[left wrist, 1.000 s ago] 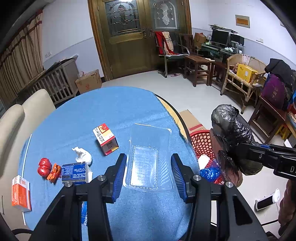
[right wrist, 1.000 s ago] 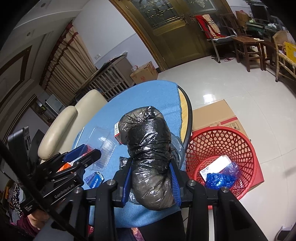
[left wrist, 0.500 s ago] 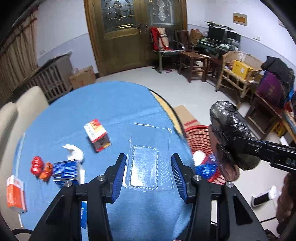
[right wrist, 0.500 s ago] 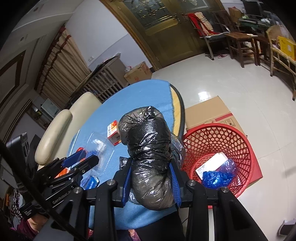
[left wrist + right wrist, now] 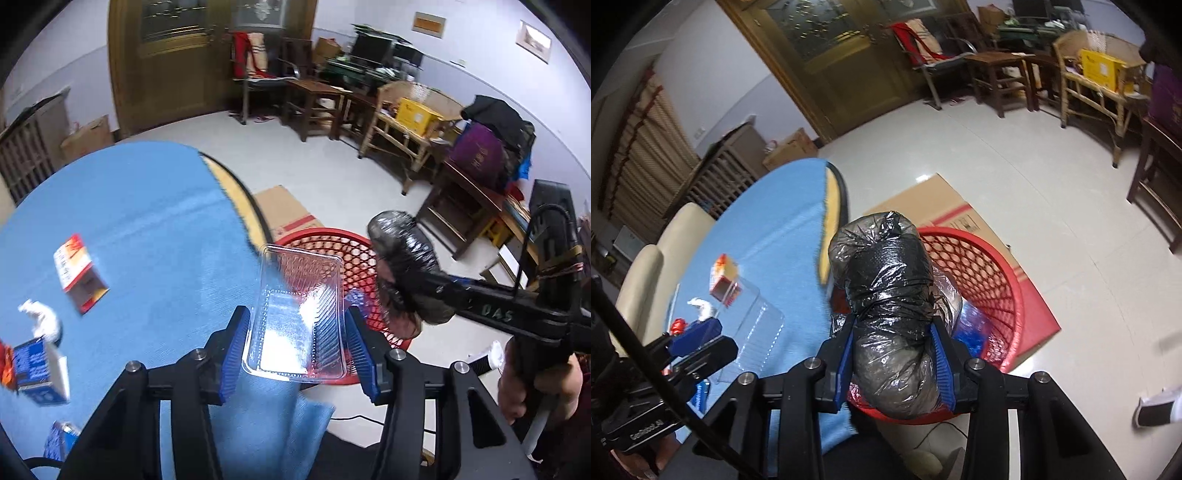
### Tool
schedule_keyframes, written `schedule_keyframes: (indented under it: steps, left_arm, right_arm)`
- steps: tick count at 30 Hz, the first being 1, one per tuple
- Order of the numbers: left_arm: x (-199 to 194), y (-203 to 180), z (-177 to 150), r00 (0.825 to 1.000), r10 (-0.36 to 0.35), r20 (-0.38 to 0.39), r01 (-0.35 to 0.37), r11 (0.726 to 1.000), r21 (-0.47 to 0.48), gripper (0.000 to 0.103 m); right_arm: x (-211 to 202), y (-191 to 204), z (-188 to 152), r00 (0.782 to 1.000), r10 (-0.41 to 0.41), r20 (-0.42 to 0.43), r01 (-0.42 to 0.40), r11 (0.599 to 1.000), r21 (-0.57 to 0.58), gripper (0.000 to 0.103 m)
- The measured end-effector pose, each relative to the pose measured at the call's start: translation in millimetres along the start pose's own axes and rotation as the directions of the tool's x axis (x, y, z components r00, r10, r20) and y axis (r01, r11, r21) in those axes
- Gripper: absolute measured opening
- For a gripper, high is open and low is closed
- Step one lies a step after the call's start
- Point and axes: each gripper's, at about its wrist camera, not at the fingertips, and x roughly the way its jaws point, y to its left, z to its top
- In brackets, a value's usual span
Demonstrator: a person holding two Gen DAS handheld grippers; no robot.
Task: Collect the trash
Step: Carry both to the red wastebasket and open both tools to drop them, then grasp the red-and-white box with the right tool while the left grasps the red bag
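Observation:
My left gripper point(image 5: 297, 349) is shut on a clear plastic tray point(image 5: 299, 314) and holds it over the table's right edge, partly above the red mesh basket point(image 5: 354, 258). My right gripper point(image 5: 895, 363) is shut on a black plastic bag bundle point(image 5: 886, 295) and holds it above the red basket point(image 5: 990, 280). The bundle point(image 5: 406, 269) also shows in the left wrist view, over the basket. The clear tray point(image 5: 753, 325) shows in the right wrist view at the left. Blue wrapping lies inside the basket point(image 5: 971, 325).
The round table has a blue cloth point(image 5: 147, 221). On it lie a red and white box point(image 5: 79, 273), a crumpled white tissue point(image 5: 42, 319), a blue box point(image 5: 40, 369) and red wrappers point(image 5: 677, 326). Flat cardboard point(image 5: 934, 203) lies under the basket. Wooden furniture stands at the far right.
Both grippers have swung right, off the table towards the red basket. The clear tray now hangs over the table edge and basket rim. The bag bundle now hangs over the basket.

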Motion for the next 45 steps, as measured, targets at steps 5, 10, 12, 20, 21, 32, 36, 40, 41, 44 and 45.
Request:
schedule_keyframes:
  steps: [5,10,12,20,21,32,36,40,41,44,45]
  left_arm:
    - [20,-12,15,1.0,-0.014,0.001,0.014,0.999,0.031,0.061]
    - [26,-5,20,1.0,-0.003,-0.01,0.003,1.0,0.017,0.065]
    - [20,3,17,1.0,-0.006,-0.003,0.006,1.0,-0.009,0.065]
    - [-42,37,-28,0.995,0.077,0.064,-0.073,0.995,-0.069,0.067]
    - [-52,44,-38,0.992,0.1,0.071,-0.094,0.992,-0.079,0.067]
    - [-160,164,-177,0.919,0.394,0.03,-0.343,0.833,-0.434,0.068]
    - [-186,205,-202,0.881,0.473,0.015,-0.391,0.746,-0.539,0.068]
    - [-202,242,-203,0.853,0.522,0.012,-0.416,0.692,-0.59,0.069]
    - [-202,252,-200,0.847,0.531,0.01,-0.422,0.684,-0.595,0.069]
    - [-200,276,-187,0.834,0.552,0.015,-0.434,0.671,-0.602,0.071]
    - [-196,288,-178,0.83,0.557,0.01,-0.44,0.666,-0.602,0.071]
  right_arm:
    - [7,-16,2,1.0,0.005,-0.01,-0.004,0.998,0.062,0.058]
    - [-1,-19,3,1.0,0.007,0.013,-0.008,0.997,0.08,0.06]
    - [-4,-17,4,1.0,0.003,0.027,-0.005,0.998,0.068,0.06]
    - [-6,16,5,0.997,0.072,0.017,-0.072,0.997,-0.011,0.06]
    - [-6,28,5,0.996,0.085,0.011,-0.085,0.996,-0.038,0.06]
    - [15,153,-5,0.963,0.237,-0.13,-0.265,0.921,-0.285,0.06]
    - [34,204,-6,0.952,0.252,-0.174,-0.299,0.888,-0.351,0.06]
    - [49,236,-4,0.947,0.248,-0.202,-0.309,0.872,-0.379,0.06]
    - [53,243,-3,0.946,0.246,-0.209,-0.311,0.869,-0.385,0.06]
    - [70,264,-1,0.949,0.221,-0.227,-0.299,0.859,-0.416,0.06]
    - [74,267,1,0.949,0.214,-0.232,-0.296,0.858,-0.419,0.06]
